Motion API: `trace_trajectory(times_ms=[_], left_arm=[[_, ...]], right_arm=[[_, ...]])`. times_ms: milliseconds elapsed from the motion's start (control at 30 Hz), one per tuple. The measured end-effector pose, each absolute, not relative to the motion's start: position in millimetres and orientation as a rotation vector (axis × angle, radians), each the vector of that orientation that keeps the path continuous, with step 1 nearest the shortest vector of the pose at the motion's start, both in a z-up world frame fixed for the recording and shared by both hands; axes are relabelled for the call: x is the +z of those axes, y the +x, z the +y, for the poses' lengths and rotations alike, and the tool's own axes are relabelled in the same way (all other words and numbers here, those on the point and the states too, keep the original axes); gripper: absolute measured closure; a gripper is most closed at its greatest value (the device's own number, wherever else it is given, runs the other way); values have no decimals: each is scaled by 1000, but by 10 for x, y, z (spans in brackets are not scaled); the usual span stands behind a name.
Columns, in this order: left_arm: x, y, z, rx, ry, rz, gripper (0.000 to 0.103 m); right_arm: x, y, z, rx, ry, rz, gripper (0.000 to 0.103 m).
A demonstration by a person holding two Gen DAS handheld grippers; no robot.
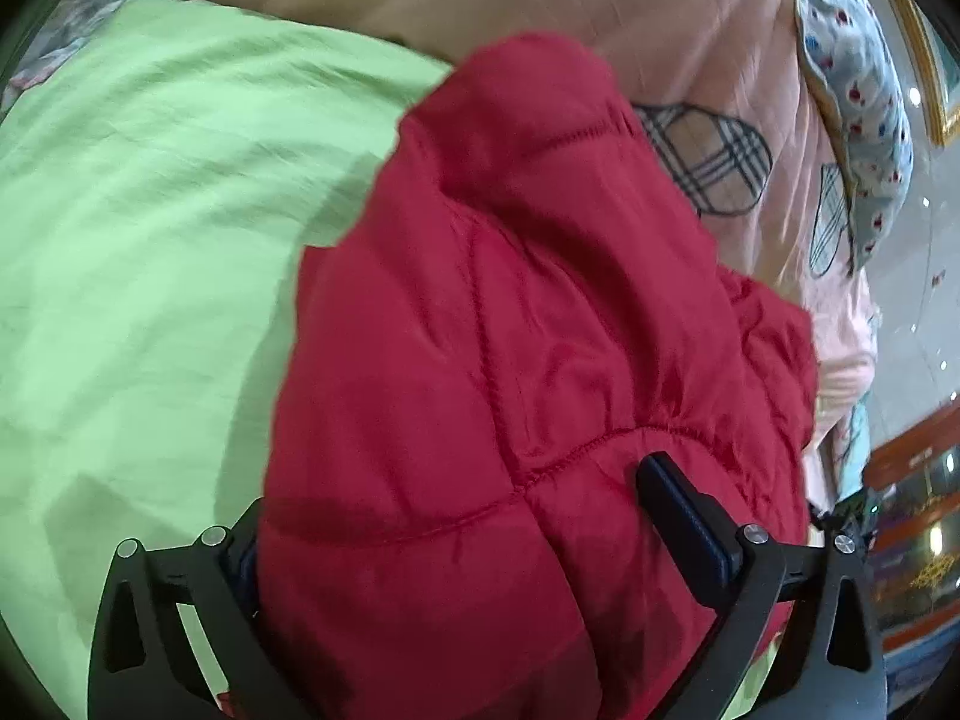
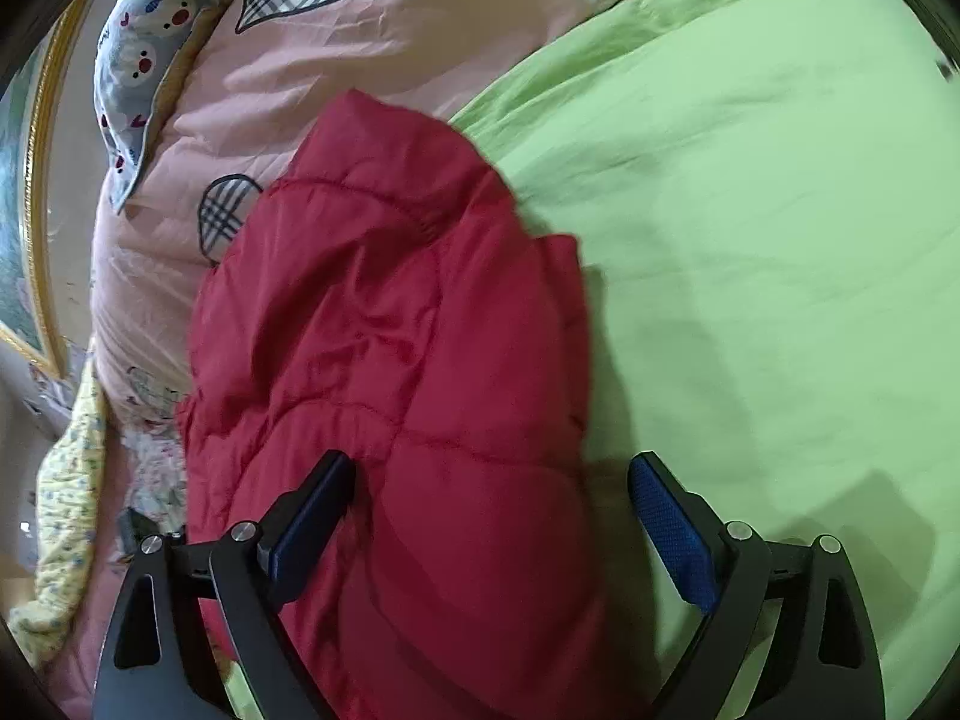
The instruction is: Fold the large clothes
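Quilted red jacket (image 1: 540,360) of smooth cloth with slight sheen and stitched seams. Matt, softly creased green sheet (image 2: 780,240). Matt black plastic on right gripper (image 2: 489,504), textured blue pads (image 2: 672,528), shiny metal pins.

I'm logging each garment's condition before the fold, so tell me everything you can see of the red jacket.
The red jacket is puffy and quilted, with stitched seams across smooth, slightly shiny fabric. It lies bunched in a rumpled heap, partly on the green sheet and partly against the pink quilt. The left hand-held gripper has its fingers wide apart with the jacket's bulk between them. The right hand-held gripper is open too, one finger resting on the jacket.
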State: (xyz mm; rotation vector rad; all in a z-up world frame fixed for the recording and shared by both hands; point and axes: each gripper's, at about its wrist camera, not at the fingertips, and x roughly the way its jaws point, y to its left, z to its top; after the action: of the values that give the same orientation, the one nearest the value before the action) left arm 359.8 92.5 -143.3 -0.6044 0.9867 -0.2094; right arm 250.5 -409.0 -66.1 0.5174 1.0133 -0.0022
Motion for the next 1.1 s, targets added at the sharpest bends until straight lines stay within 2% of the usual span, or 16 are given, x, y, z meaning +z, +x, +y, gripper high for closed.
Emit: trace_trajectory(times_ms=[100,133,167,200,233,300,367,400,500,700,1100], left_arm=[[-1442,3647,885,-232,-586,986,3],[-1439,3653,867,-243,-576,984,6],[-1433,3659,846,-251,-557,983,16],[-1422,3650,819,-255,-544,981,26],[-1401,3640,804,-264,-533,978,31],[-1349,3603,810,-276,-525,966,44],[-1280,3572,820,-290,-525,952,52],[-1238,3541,792,-295,-523,946,55],[-1127,3419,807,-317,-518,930,61],[-926,3081,832,-373,-507,924,66],[-554,1928,1084,-452,-492,917,67]], right_arm=[[-733,2547,-3965,48,513,1043,8],[-759,2559,-3929,56,511,1054,9],[-782,2571,-3894,54,502,1067,11],[-797,2578,-3848,57,490,1078,20],[-792,2575,-3820,56,481,1078,24],[-754,2561,-3769,58,473,1080,44],[-697,2542,-3723,67,465,1079,55],[-658,2529,-3692,72,454,1078,60],[-563,2483,-3615,85,436,1073,66],[-412,2270,-3583,126,459,1075,69],[-273,1357,-3475,186,499,1101,70]])
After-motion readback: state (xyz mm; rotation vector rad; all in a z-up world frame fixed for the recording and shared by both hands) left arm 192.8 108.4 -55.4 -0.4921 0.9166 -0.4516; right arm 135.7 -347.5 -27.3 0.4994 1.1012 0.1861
